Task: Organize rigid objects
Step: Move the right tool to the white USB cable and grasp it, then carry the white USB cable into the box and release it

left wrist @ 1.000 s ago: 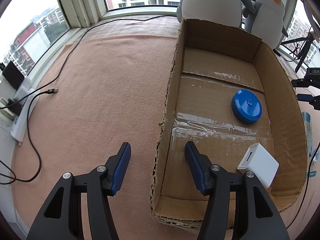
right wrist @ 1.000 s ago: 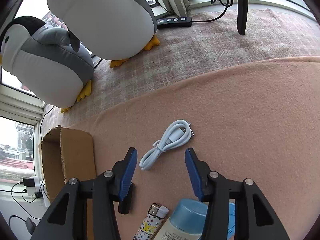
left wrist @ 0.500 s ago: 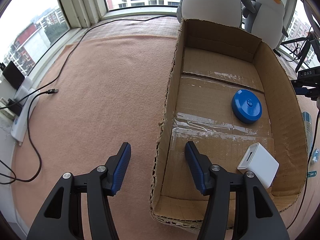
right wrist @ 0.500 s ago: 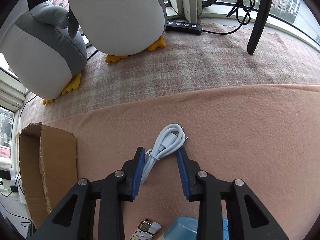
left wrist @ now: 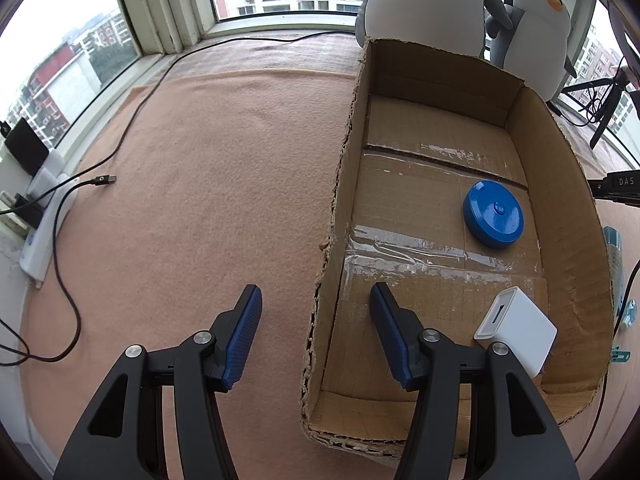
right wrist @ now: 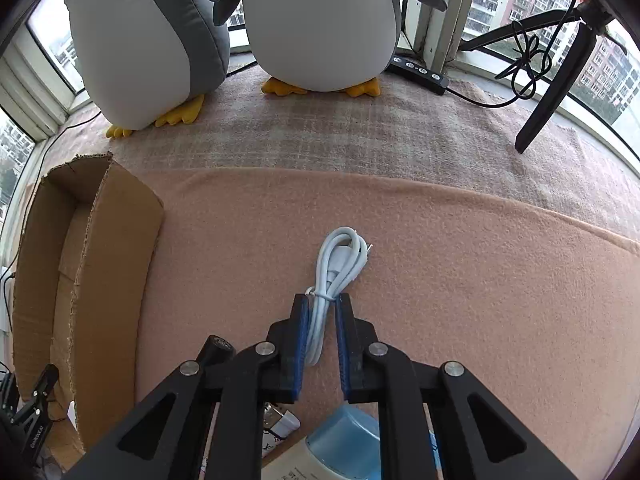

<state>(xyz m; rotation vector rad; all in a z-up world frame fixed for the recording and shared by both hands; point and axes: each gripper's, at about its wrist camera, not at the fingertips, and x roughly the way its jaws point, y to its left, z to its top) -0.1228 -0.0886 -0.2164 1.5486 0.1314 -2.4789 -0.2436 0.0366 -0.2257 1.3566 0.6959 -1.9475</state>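
The left gripper (left wrist: 316,300) hangs over the near left wall of the cardboard box (left wrist: 568,184), one finger outside and one inside. Its jaws stand apart and hold nothing. Inside the box a round blue case (left wrist: 493,214) lies on the floor near the right wall, and a white cube charger (left wrist: 516,330) sits closer in, just beside the right finger. A black cable (left wrist: 100,179) trails over the pink blanket (left wrist: 224,184) on the left. In the right wrist view, the right gripper (right wrist: 322,300) has just been closing and now pinches the white coiled cable (right wrist: 340,260) between its pads, on the blanket to the right of the box. Two plush penguins (right wrist: 312,24) stand behind. A blue-capped bottle (right wrist: 340,436) lies under the gripper.
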